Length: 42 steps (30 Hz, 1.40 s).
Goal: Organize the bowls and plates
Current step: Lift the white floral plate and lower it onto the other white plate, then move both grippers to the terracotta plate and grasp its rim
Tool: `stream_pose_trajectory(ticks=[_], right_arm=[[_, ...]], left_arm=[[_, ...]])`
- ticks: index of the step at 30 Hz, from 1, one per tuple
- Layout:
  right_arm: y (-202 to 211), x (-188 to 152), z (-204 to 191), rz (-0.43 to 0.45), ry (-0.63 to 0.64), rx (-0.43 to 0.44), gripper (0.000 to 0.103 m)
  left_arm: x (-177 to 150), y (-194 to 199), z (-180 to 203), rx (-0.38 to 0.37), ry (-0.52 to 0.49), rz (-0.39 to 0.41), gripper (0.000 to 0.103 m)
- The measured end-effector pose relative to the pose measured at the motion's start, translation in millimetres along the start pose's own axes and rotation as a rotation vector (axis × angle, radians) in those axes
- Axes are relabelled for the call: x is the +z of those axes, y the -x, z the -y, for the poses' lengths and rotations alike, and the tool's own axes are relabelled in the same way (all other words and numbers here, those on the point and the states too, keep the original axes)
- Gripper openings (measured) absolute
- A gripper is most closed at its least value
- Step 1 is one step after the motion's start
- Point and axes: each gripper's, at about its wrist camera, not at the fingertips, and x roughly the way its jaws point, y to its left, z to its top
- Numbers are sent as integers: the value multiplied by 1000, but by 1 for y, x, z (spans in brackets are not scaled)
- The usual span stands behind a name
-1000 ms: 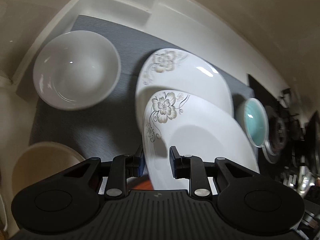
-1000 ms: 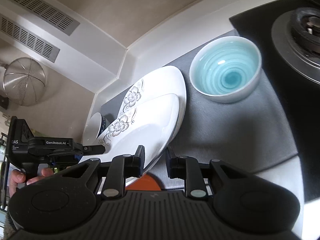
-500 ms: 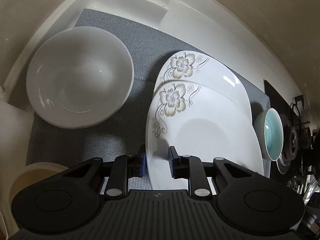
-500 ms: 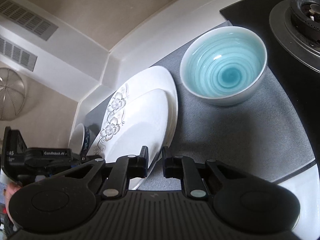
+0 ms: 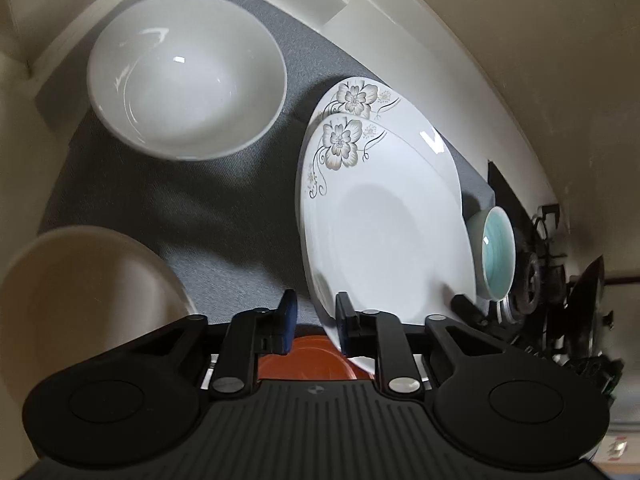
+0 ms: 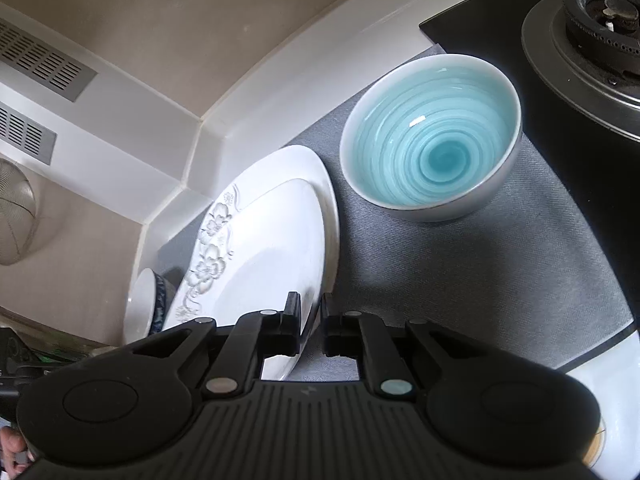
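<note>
At far left, seen from the left wrist, a cream bowl (image 5: pixel 80 300) sits at the near edge of the grey mat (image 5: pixel 208 216), with a large white bowl (image 5: pixel 186 74) behind it. Next along are two flowered plates: the top flowered plate (image 5: pixel 384 236) lies on the lower flowered plate (image 5: pixel 416 128), shifted toward the camera so both blossoms show.

The left gripper (image 5: pixel 314 316) has just been closing its jaws. Its right finger overlaps the top plate's near rim while the left finger stands off over an orange dish (image 5: pixel 316 360), so I cannot tell whether the pads press the rim. The right gripper (image 6: pixel 310 326), on the plates' other side, has closed on the rim of the top plate, which passes between its fingers. Further right stand the turquoise bowl (image 6: pixel 432 144) and a gas burner (image 6: pixel 592 32).

The step in hand looks like stacking the plates, with the upper one down but not squared up. Next, I would judge, both grips should let go cleanly without dragging the plate, before the bowls are gathered.
</note>
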Motion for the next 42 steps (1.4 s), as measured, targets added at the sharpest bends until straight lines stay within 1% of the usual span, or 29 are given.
stream_pose_trajectory(ticks=[1, 5, 6, 8, 11, 13, 14, 15, 16, 17, 18, 21, 22, 25, 27, 28, 29, 30, 31, 32, 33, 34, 36, 38, 39, 40, 41, 42], right_arm=[[0, 0, 0, -1, 4, 0, 10], [-4, 3, -5, -17, 33, -13, 11], [-4, 4, -5, -27, 23, -5, 14], [-4, 6, -6, -38, 13, -4, 15], [-1, 6, -11, -48, 35, -44, 17], [2, 5, -17, -57, 68, -53, 30], [2, 4, -21, -77, 97, -59, 37], [3, 3, -27, -89, 138, -70, 58], [5, 2, -32, -88, 182, -88, 80], [6, 1, -37, -83, 222, -105, 89], [8, 2, -41, -77, 254, -125, 95], [8, 7, -48, -73, 286, -154, 96], [8, 8, -49, -59, 286, -174, 103], [9, 10, -48, -29, 270, -222, 103], [9, 11, -47, -30, 261, -188, 103], [6, 10, -49, -40, 275, -206, 102], [4, 10, -50, -44, 296, -238, 100], [1, 9, -51, -46, 311, -248, 81], [-3, 10, -50, -63, 311, -257, 49], [-7, 11, -47, -76, 295, -275, 34], [-7, 11, -45, -68, 272, -262, 23], [-8, 11, -44, -67, 265, -254, 19], [-7, 6, -48, -71, 301, -260, 17], [-2, 1, -51, -74, 316, -280, 18], [1, -1, -51, -83, 312, -268, 24], [3, -6, -52, -106, 325, -236, 42], [5, -12, -54, -141, 359, -193, 54], [8, -21, -57, -167, 400, -158, 77]], left_arm=[[1, -1, 0, -5, 8, 1, 12], [6, -5, 3, 26, 6, 17, 12], [8, -6, 3, 31, 12, 22, 12], [12, -8, 1, 34, 24, 23, 11], [17, -13, -2, 32, 38, 16, 11], [18, -16, -1, 29, 32, 14, 11], [18, -17, -1, 29, 27, 16, 11], [19, -20, 0, 28, 30, 16, 11], [19, -22, 0, 30, 36, 15, 11], [19, -24, 0, 28, 40, 14, 11], [19, -25, 1, 32, 37, 16, 11], [17, -25, 5, 38, 18, 23, 12], [16, -25, 4, 33, 20, 21, 12], [19, -26, 0, 20, 35, 5, 12], [23, -25, -2, 22, 30, 3, 12], [24, -25, -2, 23, 25, 6, 13], [24, -28, -1, 23, 22, 9, 13], [25, -28, -3, 21, 23, 11, 13], [26, -27, -4, 20, 23, 11, 13], [26, -27, -5, 19, 23, 11, 13], [26, -26, -5, 19, 24, 11, 13], [25, -24, -5, 23, 22, 12, 13], [22, -18, -4, 40, 9, 14, 13], [18, -11, 0, 61, -6, 24, 13], [14, -6, 2, 60, -11, 36, 13], [9, 0, 5, 46, -25, 46, 15], [3, 6, 9, 42, -55, 57, 22], [-5, 11, 15, 48, -94, 72, 28]])
